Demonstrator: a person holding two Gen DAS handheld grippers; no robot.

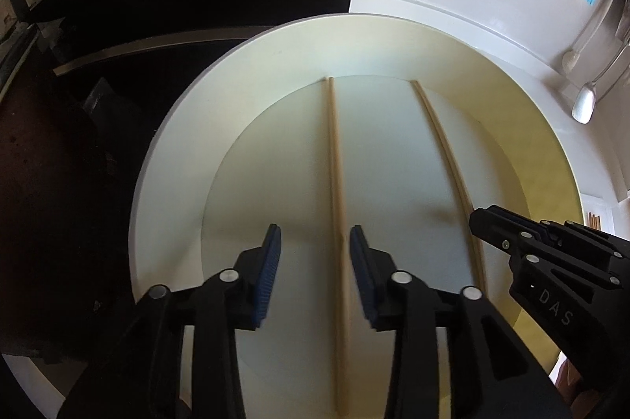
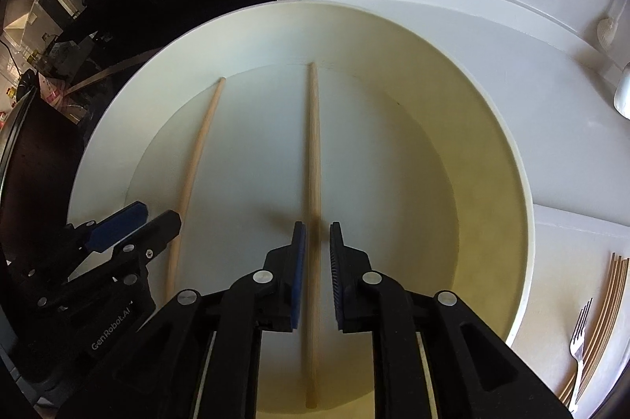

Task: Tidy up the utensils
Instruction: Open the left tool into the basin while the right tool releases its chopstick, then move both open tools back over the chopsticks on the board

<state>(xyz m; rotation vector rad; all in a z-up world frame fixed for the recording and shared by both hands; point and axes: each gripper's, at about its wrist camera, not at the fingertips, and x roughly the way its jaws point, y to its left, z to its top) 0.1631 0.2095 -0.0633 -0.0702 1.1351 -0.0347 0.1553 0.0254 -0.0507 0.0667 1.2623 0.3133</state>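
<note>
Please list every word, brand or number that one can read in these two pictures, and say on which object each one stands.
"DAS" – white letters on the black body of the right claw, seen from the left wrist view.
"GenRobot.AI" – pale letters on the black body of the left claw, seen from the right wrist view.
Small coloured labels among the dark clutter at the far left of the right wrist view are too small to read.
No other text is visible.

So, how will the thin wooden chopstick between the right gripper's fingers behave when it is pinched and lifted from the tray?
The thin wooden chopstick looks straight, so probably stiff. It looks slender, so likely light. It appears round on the smooth cream plastic tray, so it may roll if nudged. The right gripper straddles it near one end, so its far end may dip.
</note>
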